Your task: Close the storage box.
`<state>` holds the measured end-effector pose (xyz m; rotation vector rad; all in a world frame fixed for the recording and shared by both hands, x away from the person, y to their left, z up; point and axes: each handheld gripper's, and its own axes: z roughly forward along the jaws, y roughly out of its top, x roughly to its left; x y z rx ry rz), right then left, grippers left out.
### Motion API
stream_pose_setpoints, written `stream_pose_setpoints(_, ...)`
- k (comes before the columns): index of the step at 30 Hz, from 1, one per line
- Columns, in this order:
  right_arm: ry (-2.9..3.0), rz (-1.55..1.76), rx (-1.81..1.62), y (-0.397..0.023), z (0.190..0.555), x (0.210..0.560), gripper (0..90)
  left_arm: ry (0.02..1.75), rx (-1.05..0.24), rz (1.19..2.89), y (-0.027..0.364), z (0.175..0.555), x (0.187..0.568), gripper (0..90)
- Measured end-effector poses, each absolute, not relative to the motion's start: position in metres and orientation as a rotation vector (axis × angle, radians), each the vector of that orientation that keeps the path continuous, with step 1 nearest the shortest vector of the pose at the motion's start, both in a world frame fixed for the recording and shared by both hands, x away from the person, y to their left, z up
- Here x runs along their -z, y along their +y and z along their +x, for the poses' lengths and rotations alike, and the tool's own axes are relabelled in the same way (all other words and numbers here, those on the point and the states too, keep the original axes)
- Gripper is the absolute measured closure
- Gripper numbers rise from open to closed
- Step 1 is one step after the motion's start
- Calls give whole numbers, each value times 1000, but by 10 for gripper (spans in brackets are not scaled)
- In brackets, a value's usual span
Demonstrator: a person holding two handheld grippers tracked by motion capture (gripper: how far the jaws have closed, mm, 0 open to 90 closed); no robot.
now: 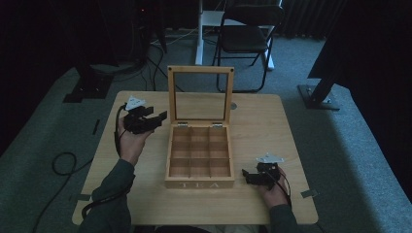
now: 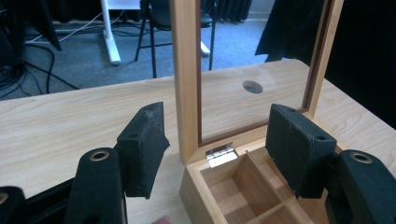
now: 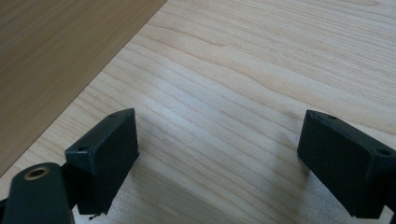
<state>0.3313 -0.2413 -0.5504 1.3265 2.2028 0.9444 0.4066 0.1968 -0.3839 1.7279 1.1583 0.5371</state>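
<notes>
**Left claw lined up with the raised lid of the tea box**

Dim grey carpet, a folding chair (image 1: 248,34) and dark drapes surround a pale wooden table (image 1: 272,126). At its centre sits the wooden tea box (image 1: 199,162), lid (image 1: 200,94) swung upright on its hinges at the box's twelve o'clock edge, all nine compartments bare.

What matters for the coming move, as I judge it, is the lid's left frame rail: it stands vertical, at about three o'clock from the left gripper (image 1: 154,120), close by but not touching. In the left gripper view that rail (image 2: 186,79) rises between the two jaws, whose pads are spread with nothing pinched. This hand is plainly the nearer one to the lid. The forearm comes up from six o'clock, wrist turned so the claw points sideways at the rail.

The right gripper (image 1: 248,177) rests low at the box's four o'clock, beside its front corner, pointing toward the box wall; jaws spread wide over bare tabletop, holding nothing.
</notes>
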Motion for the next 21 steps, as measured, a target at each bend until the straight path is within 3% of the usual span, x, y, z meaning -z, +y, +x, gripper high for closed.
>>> stream_pose_setpoints(13,2202,1327,-945,-241,331,550,118,1121,-509,1769,195,430,381,445)
stream_pose_setpoints(21,2202,1327,-944,-241,331,550,119,1126,-472,1786,197,447,388,408)
